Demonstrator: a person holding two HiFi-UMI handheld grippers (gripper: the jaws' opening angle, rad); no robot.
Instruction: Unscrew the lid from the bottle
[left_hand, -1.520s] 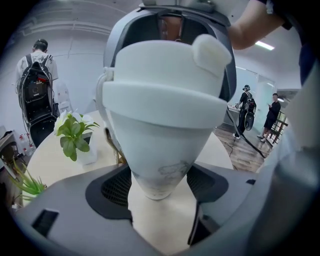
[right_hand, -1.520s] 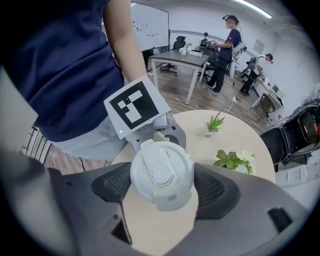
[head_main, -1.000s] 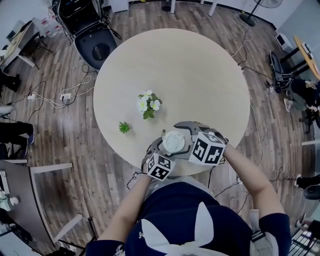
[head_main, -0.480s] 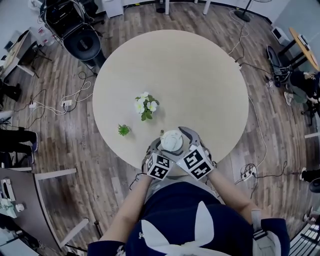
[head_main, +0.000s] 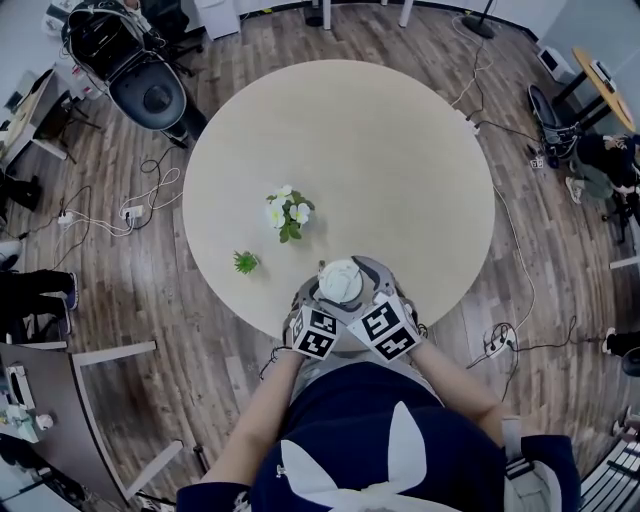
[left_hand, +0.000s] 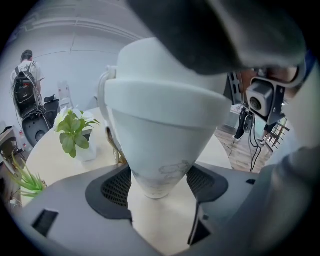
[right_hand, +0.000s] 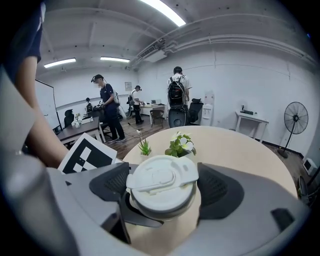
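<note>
- Bottle (left_hand: 160, 135): white, tapering toward its base, upright at the 6 o'clock edge of the round table (head_main: 400, 150), nearest the person.
- Cannot tell whether the base rests on the tabletop or hangs just above it.
- Lid (right_hand: 162, 182): white, with a flip-tab moulded into its top, seated on the bottle's mouth. Seen from the head view, it covers nearly all of the bottle.
- Left gripper (left_hand: 160, 186): comes in from about 7 o'clock of the bottle. It is clenched on the narrow lower body, with a dark pad touching each side.
- Right gripper (right_hand: 164, 192): comes in from about 5 o'clock, higher up, at lid level. Its jaws have just been closing, with the lid between them. Both pads now look to meet the lid's rim, so it is grasping the lid at a wide spread.
- Marker cubes: the left cube (head_main: 318, 333) and the right cube (head_main: 385, 328) sit side by side, nearly touching, just at 6 o'clock of the lid.
- Flowering plant (head_main: 288, 213): white blooms and green leaves, at about 11 o'clock of the bottle, near it but apart.
- Small green plant (head_main: 245, 262): at about 9 o'clock of the bottle, close to the table's rim.
- Background, right gripper view: people with backpacks (right_hand: 176, 95) stand beyond the table, and a standing fan (right_hand: 295, 120) is at 3 o'clock.
</note>
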